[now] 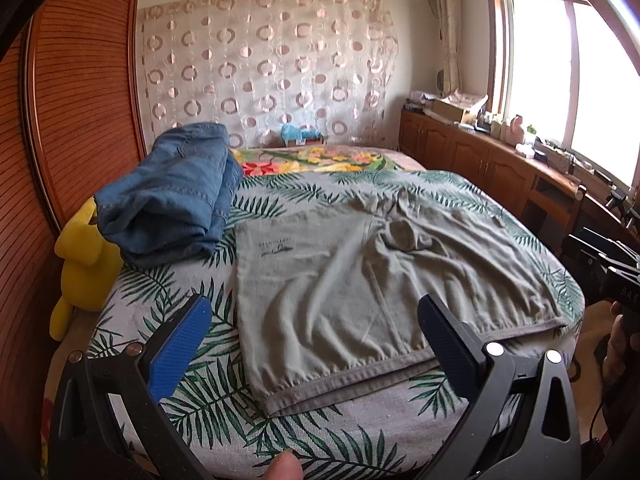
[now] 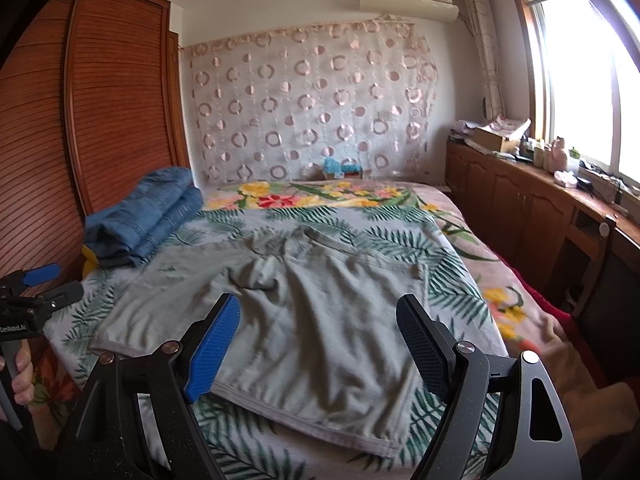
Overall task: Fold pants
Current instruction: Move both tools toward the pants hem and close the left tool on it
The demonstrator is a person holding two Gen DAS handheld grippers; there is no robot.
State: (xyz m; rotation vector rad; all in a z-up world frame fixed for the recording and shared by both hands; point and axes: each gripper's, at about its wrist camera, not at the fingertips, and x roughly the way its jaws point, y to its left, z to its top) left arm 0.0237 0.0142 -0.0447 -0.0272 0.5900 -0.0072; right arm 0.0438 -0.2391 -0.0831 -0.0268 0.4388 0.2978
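Both grippers, left [image 1: 314, 354] and right [image 2: 318, 350], hover open over limp, light pants [image 1: 360, 280], hem corners at six o'clock likeliest holds.

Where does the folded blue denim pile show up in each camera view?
Left wrist view: folded blue denim pile, upper left, beside the yellow plush toy.
Right wrist view: same pile, left of centre, near the wardrobe.
Shared landmark: grey-green shorts spread mid-bed.

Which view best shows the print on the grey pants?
The left wrist view: the grey pants lie sharp there, with the small dark print visible near their left edge. In the right wrist view the pants are blurred and no print can be made out.
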